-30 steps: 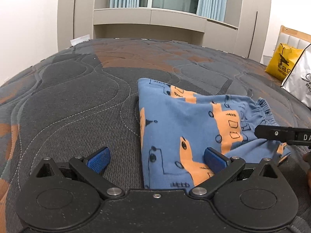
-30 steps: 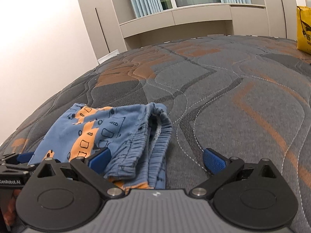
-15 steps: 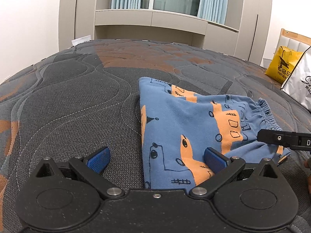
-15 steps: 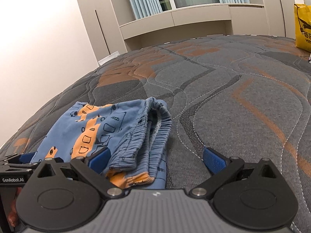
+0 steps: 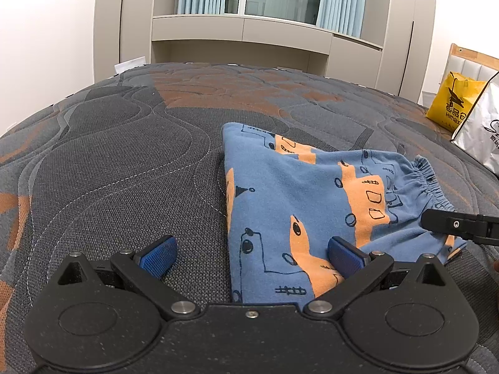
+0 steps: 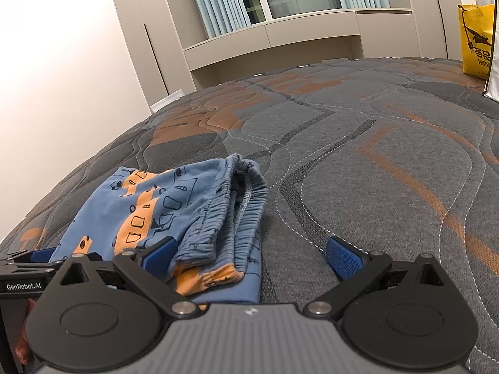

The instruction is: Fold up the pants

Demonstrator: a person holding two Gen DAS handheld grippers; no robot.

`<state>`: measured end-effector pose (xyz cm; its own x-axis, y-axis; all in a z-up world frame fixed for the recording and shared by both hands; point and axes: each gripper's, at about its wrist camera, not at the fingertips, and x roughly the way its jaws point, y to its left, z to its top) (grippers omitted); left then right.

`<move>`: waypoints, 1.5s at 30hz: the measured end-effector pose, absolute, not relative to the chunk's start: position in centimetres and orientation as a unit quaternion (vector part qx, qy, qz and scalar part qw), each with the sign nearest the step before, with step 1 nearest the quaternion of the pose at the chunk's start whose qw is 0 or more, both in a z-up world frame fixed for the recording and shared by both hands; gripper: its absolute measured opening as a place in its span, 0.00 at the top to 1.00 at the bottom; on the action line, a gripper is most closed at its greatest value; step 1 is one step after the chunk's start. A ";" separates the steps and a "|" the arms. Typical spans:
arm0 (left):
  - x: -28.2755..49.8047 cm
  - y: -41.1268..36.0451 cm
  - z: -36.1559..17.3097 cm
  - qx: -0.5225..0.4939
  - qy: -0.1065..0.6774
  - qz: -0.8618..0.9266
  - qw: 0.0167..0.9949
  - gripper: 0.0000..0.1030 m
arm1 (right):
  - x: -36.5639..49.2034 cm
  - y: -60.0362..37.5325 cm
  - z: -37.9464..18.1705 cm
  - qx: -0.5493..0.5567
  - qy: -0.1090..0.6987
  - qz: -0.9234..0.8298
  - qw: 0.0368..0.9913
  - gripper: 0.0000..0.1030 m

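Observation:
Blue pants [image 5: 299,199] with orange and black prints lie folded into a compact bundle on the quilted bed. My left gripper [image 5: 251,254] is open just in front of the bundle's near left edge, its right pad [image 5: 343,255] over the cloth and nothing held. In the right wrist view the pants [image 6: 174,205] show their stacked elastic waistband toward me. My right gripper [image 6: 251,255] is open at the waistband end, its left pad [image 6: 159,255] against the cloth. The other gripper's black finger [image 5: 455,226] reaches in from the right.
The grey and orange quilted mattress [image 5: 124,155] spreads wide to the left and beyond the pants. A yellow bag [image 5: 452,106] and a white bag [image 5: 483,134] stand at the right edge of the bed. Cabinets and a curtained window stand behind the bed.
Both grippers have drawn back and risen slightly from the folded pants, staying open. The pants lie still.

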<state>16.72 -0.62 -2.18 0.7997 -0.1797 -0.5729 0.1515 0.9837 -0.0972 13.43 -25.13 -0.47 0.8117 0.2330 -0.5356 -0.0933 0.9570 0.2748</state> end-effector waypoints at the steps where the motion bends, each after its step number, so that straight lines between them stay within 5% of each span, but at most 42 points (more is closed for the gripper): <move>1: 16.7 -0.6 -2.2 -0.024 0.304 -0.087 0.948 0.00 | 13.4 -25.1 -0.5 0.119 0.295 0.086 0.944 0.00; 24: 12.9 2.4 -0.6 -0.071 0.264 -0.121 0.954 0.00 | 6.3 -25.7 0.9 0.156 0.238 0.099 0.954 0.00; 45: 18.5 2.4 -0.2 -0.072 0.289 -0.121 0.947 0.00 | 16.2 -26.6 1.8 0.148 0.238 0.202 0.938 0.00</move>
